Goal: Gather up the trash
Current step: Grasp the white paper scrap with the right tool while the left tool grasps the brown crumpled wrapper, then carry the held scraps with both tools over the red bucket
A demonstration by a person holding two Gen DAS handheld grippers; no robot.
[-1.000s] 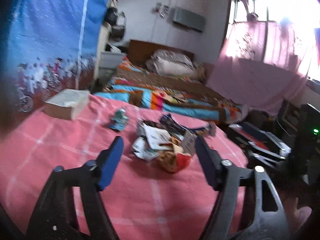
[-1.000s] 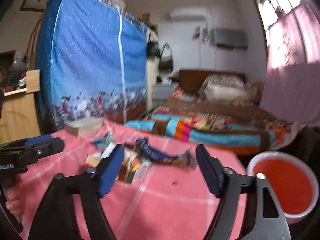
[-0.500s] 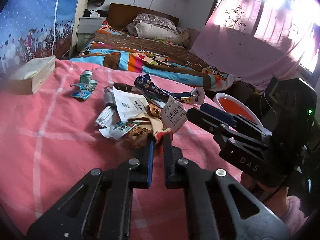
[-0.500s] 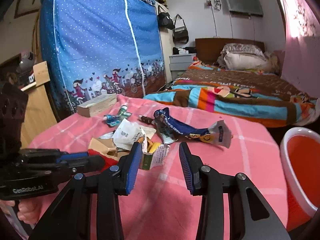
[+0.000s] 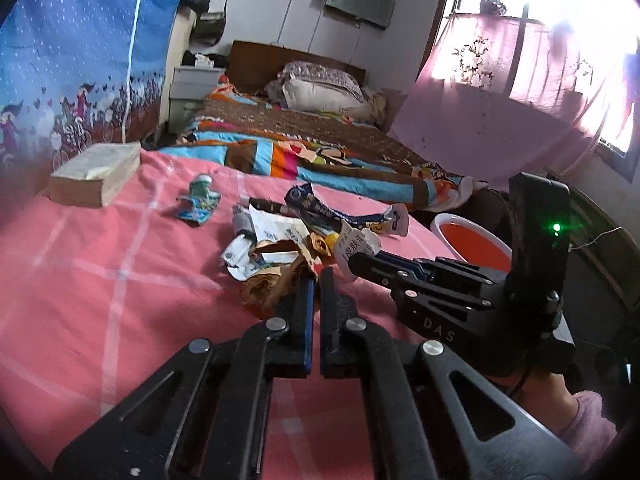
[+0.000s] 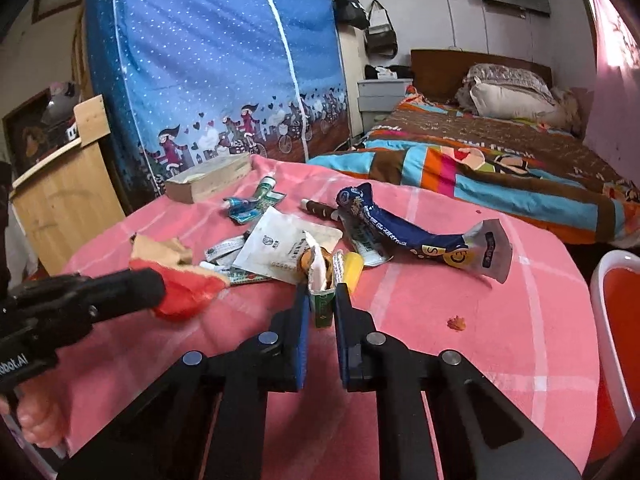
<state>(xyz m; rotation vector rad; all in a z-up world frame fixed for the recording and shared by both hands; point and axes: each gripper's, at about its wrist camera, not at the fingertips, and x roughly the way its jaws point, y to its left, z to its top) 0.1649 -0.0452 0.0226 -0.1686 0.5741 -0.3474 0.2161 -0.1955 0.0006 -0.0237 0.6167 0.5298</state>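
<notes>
A pile of trash (image 5: 288, 240) lies on the pink tablecloth (image 5: 100, 288): white wrappers, a dark blue snack bag (image 6: 404, 232), a teal tube wrapper (image 5: 198, 202). My left gripper (image 5: 315, 276) is shut on a crumpled tan-and-red wrapper (image 5: 268, 288), which also shows in the right wrist view (image 6: 180, 276). My right gripper (image 6: 322, 292) is shut on a small green-and-white carton (image 6: 322, 300) at the pile's near edge.
A white bin with a red liner (image 6: 616, 320) stands at the table's right edge; it also shows in the left wrist view (image 5: 472, 240). A thick old book (image 5: 94, 174) lies at the back left. A bed (image 6: 500, 152) and a blue wardrobe (image 6: 216, 60) stand behind.
Both grippers went from wide open to shut. The left closed on the tan-and-red wrapper, then the right closed on the small carton at the pile.
</notes>
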